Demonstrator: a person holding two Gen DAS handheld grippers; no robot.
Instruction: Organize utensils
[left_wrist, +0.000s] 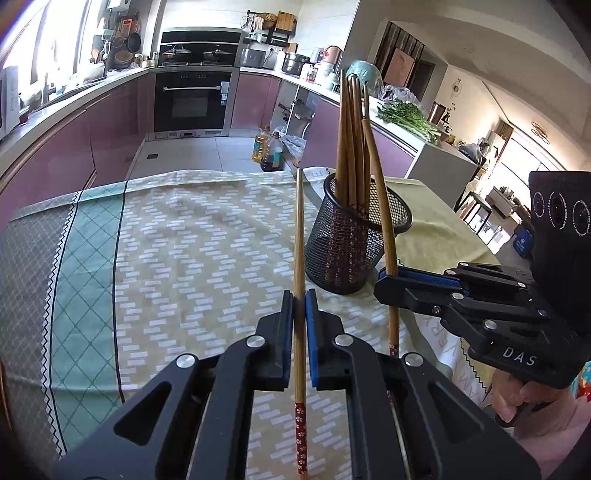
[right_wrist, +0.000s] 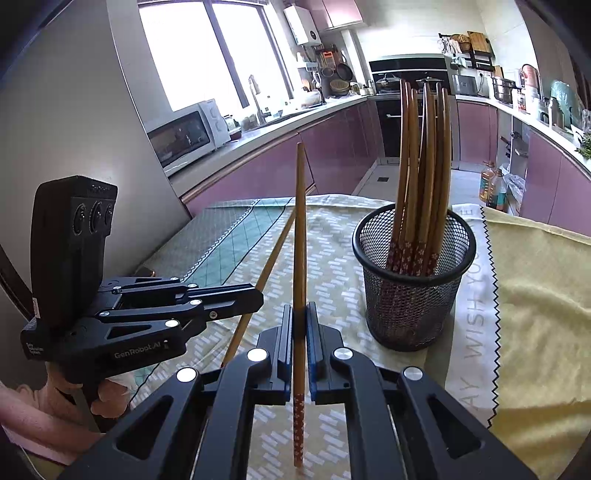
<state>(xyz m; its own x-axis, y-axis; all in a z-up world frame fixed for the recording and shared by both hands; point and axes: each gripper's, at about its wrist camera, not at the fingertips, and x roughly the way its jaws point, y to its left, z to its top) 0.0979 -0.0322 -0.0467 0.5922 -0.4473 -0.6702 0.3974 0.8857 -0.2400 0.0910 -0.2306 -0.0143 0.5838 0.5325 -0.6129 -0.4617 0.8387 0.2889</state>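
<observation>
My left gripper (left_wrist: 300, 295) is shut on a wooden chopstick (left_wrist: 299, 236) with a red flowered end, held upright above the tablecloth. My right gripper (right_wrist: 300, 310) is shut on a second such chopstick (right_wrist: 300, 229), also upright. A black mesh cup (left_wrist: 354, 236) stands on the cloth with several chopsticks (left_wrist: 351, 140) in it, red ends down. In the left wrist view the right gripper (left_wrist: 391, 282) sits just right of the cup. In the right wrist view the cup (right_wrist: 413, 280) is right of my fingers and the left gripper (right_wrist: 255, 295) is at the left.
The table carries a patterned yellow-green cloth (left_wrist: 184, 251) and a yellow towel (right_wrist: 535, 295). Beyond its far edge are oil bottles (left_wrist: 267, 147) on the floor, pink cabinets, an oven (left_wrist: 194, 99), and a microwave (right_wrist: 184, 136) on the left counter.
</observation>
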